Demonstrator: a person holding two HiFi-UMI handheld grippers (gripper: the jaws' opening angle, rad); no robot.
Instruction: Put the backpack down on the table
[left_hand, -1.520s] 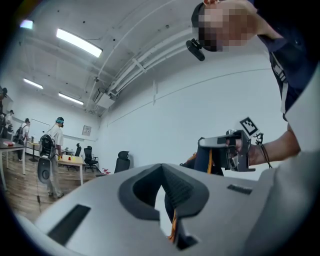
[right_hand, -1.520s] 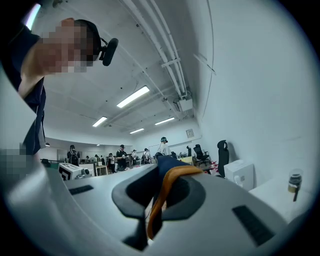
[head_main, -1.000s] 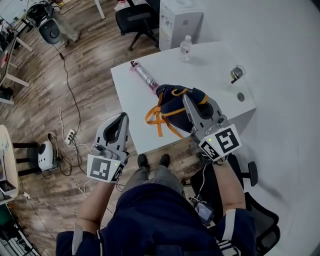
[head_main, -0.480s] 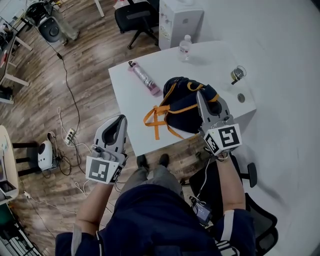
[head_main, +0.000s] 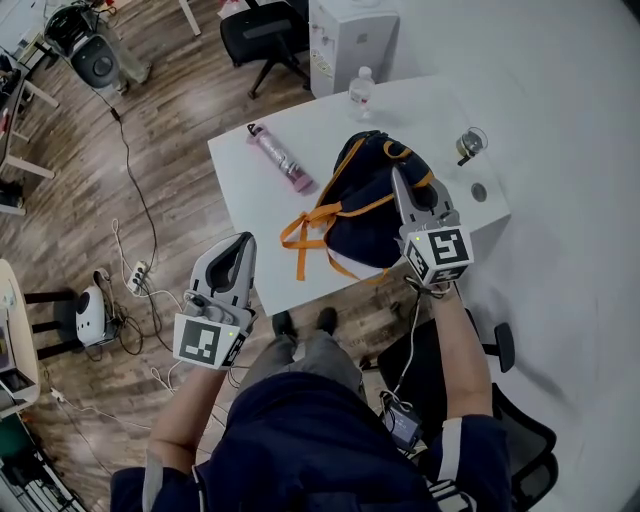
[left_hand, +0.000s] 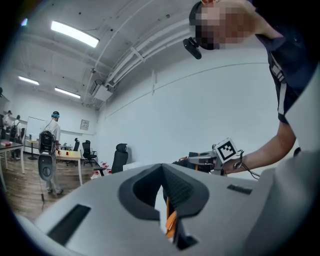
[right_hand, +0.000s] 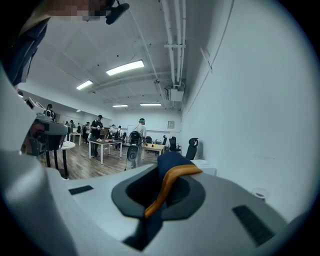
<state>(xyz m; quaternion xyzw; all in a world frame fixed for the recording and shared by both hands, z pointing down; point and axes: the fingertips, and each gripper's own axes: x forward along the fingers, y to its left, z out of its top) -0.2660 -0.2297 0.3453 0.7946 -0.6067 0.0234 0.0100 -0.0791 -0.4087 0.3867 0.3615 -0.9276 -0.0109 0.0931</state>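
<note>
My right tool (head_main: 400, 178) is clamped on the top of the dark blue backpack (head_main: 365, 205). In the right gripper view its jaws are pinched together on a fold of blue fabric edged with an orange strap (right_hand: 167, 182), which arches up out of the tool. From the head view, the backpack sits over the white worktop (head_main: 255, 215), close to the edge nearest me. I cannot tell whether its full weight is down yet. Its loose orange straps (head_main: 305, 225) trail out toward 8 o'clock across the worktop.

My left tool (head_main: 243, 243) hangs off the worktop at about 8 o'clock from the backpack, well apart from it. Its jaws are closed tip to tip with nothing between them.

A pink bottle (head_main: 277, 160) lies on the worktop at 10 o'clock from the backpack. A clear water bottle (head_main: 359, 92) stands upright at 12 o'clock near the far edge.
</note>
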